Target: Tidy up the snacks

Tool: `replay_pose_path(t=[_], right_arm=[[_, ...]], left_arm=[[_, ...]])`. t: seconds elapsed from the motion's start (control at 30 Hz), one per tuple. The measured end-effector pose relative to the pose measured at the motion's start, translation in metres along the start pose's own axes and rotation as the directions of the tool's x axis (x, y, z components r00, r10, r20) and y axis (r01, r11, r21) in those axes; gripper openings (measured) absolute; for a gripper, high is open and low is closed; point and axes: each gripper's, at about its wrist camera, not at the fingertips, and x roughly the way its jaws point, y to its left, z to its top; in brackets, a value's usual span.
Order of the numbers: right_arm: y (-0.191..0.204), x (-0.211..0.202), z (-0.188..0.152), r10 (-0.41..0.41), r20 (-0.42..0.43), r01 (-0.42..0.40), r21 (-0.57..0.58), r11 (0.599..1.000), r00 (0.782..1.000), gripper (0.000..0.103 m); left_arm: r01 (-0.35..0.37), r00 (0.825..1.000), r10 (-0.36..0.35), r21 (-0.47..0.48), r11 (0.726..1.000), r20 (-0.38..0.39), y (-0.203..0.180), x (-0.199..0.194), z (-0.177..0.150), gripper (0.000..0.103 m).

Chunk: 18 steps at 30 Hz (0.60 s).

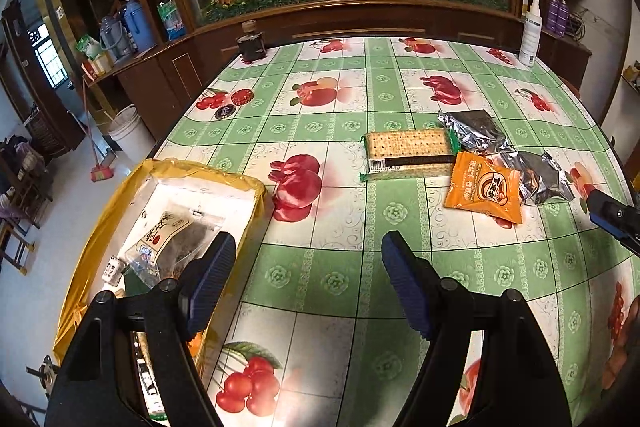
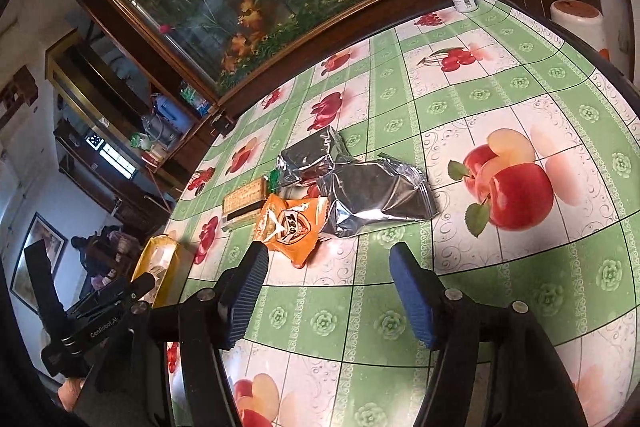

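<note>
Orange foil marks the nearest loose snack: the orange packet (image 2: pixel 290 229) lies flat on the worktop (image 2: pixel 500 99) just ahead of the right gripper (image 2: pixel 326 267), a little toward its left finger, with two silver packets (image 2: pixel 376 199) touching it beyond and the cracker pack (image 2: pixel 244 203) further off to the left; the right gripper stands released, nothing between its pads, and it is plainly the nearer of the two to this cluster. The cracker pack's long axis runs roughly across the left wrist view (image 1: pixel 408 153), so I judge a grasp there would close over its short width. The left gripper (image 1: pixel 308 267) is likewise released and empty, hovering at the worktop's left edge beside the yellow-lined box (image 1: pixel 168 167); only this view shows inside the box, where a clear bag of dark snacks (image 1: pixel 172 239) already rests; the right wrist view shows only the box's yellow rim (image 2: pixel 160 251), but reveals the left tool and the hand holding it.
</note>
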Motion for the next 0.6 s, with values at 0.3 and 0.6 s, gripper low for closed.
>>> replay_pose_path(t=[0.3, 0.6], right_arm=[[-0.003, 0.014, 0.006, -0.058, -0.018, 0.058, -0.035, 0.998, 0.998, 0.071], [-0.010, 0.027, 0.018, -0.092, -0.035, 0.090, -0.042, 0.995, 0.995, 0.071]], left_arm=[[0.024, 0.998, -0.034, 0.205, 0.979, 0.049, -0.025, 0.037, 0.030, 0.076], [0.019, 0.992, -0.079, 0.498, 0.867, 0.099, -0.072, 0.078, 0.057, 0.076]])
